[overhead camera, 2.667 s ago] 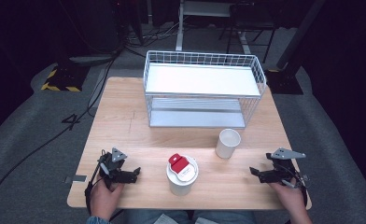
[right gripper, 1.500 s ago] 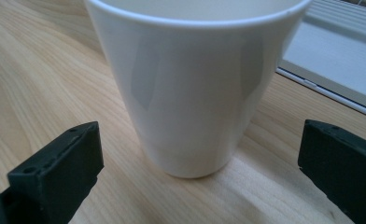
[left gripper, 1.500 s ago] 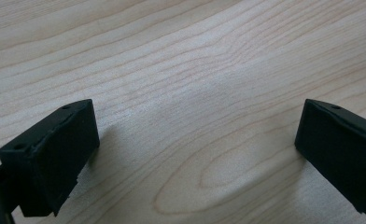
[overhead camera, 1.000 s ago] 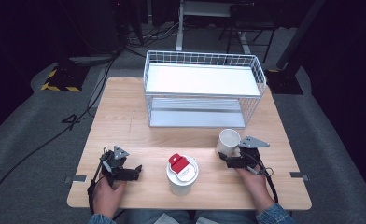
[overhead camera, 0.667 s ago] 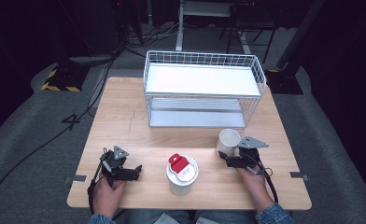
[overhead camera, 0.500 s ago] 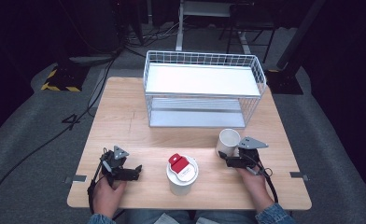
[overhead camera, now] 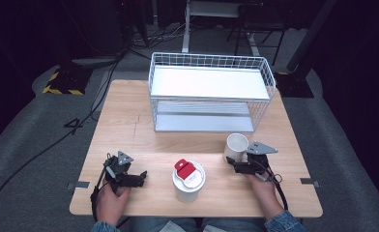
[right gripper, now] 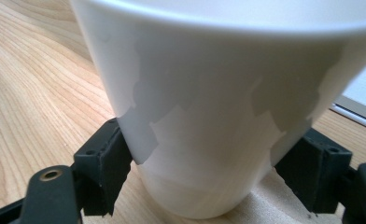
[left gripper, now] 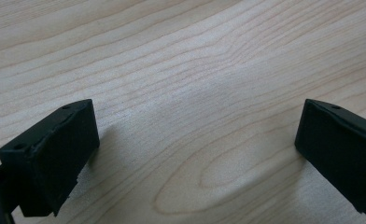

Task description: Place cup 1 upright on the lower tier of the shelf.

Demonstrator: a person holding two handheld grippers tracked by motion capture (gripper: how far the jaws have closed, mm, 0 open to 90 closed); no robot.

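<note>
Wooden table (overhead camera: 129, 121), light grain, stands on grey floor.

White wire rack (overhead camera: 211, 92) with two shelves sits at the table's far edge, centred, its front roughly halfway down the table.

Lidded white cup (overhead camera: 188, 181) with a red tab on its lid stands near the near edge, about centre, between the two grippers and apart from both.

Plain white cup (overhead camera: 236, 145), open-topped and upright, stands right of centre, just in front of the rack's right front corner. In the right gripper view its wall (right gripper: 218, 107) looms close, the base resting on the wood.

Right gripper (overhead camera: 237, 163), held in the person's right hand (overhead camera: 265, 186) toward the near right part of the table, sits at the plain cup's base. Its jaws flank the lower wall, one on each side, both against or very close to the cup; firm contact cannot be told.

Left gripper (overhead camera: 138, 178), in the left hand (overhead camera: 111, 195) by the near left corner, points toward the lidded cup. In the left gripper view (left gripper: 190, 154) its jaws are spread wide over bare wood, nothing between them.
</note>
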